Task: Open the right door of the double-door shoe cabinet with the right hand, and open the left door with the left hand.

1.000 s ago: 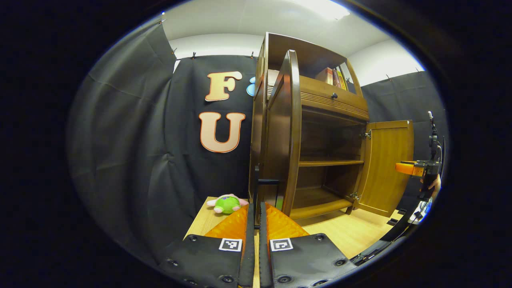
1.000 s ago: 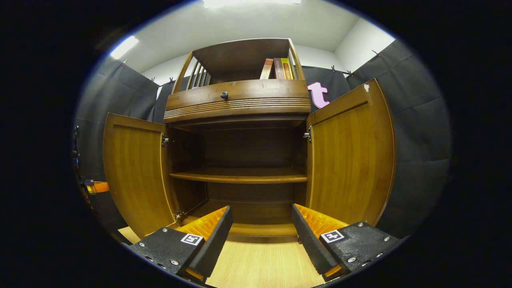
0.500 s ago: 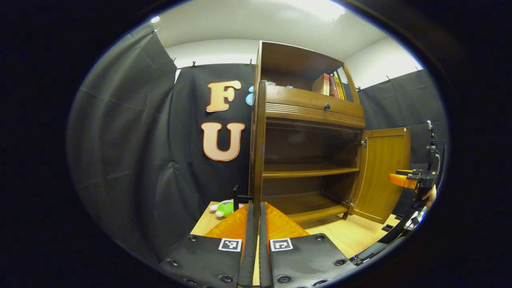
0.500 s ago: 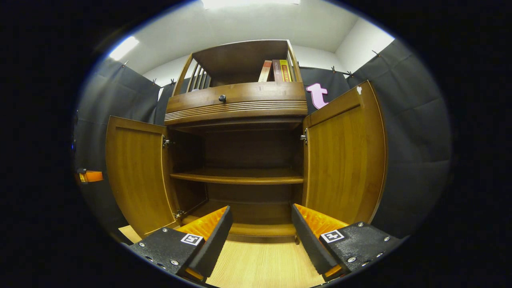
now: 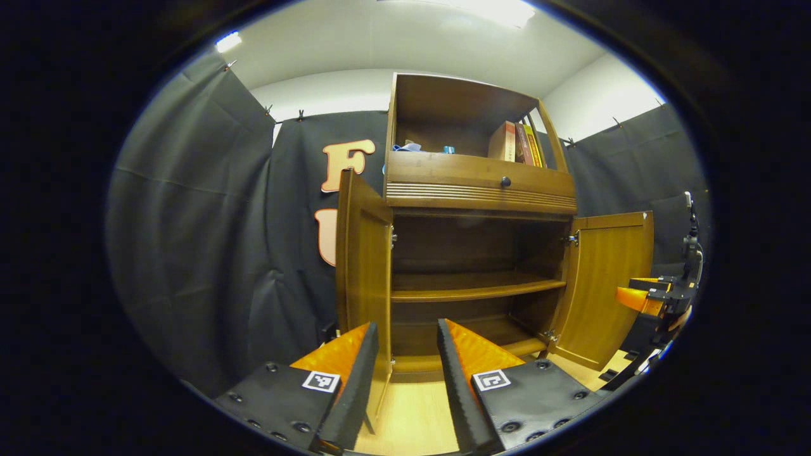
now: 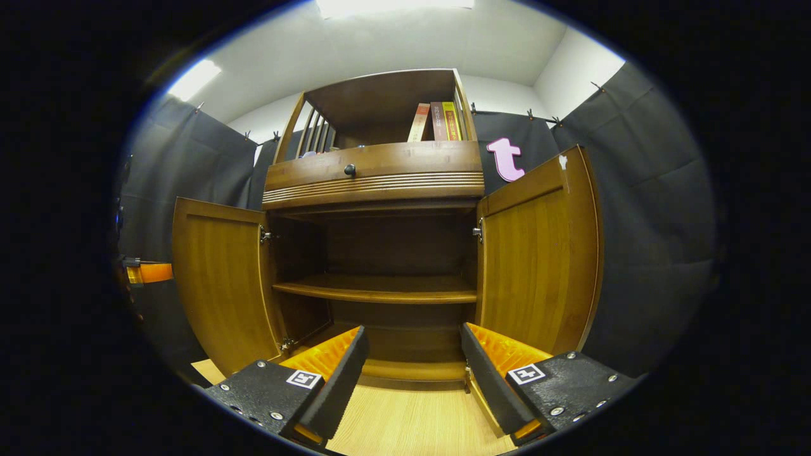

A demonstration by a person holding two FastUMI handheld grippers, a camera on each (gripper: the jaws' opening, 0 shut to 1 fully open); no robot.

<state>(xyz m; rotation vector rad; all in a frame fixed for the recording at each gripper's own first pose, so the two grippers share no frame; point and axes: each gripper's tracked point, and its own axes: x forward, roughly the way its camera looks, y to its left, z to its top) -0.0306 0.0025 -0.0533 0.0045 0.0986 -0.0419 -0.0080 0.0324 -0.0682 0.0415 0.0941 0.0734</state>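
In the left gripper view, the left hand-held gripper point(image 5: 405, 373) is spread wide, holding nothing, before the shoe cabinet point(image 5: 475, 183), whose left door point(image 5: 364, 266) stands swung out. In the right gripper view, the right hand-held gripper point(image 6: 412, 373) gapes empty; the right door point(image 6: 538, 266) stands open beside the cabinet's shelf point(image 6: 380, 290).

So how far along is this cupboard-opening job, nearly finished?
It looks essentially done. The brown wooden shoe cabinet's right door and left door both stand swung wide, showing bare shelves. Nothing is in hand: the right hand-held gripper and the left hand-held gripper are both open, gripping nothing, facing the cabinet. Nothing seems left except perhaps drawing back.
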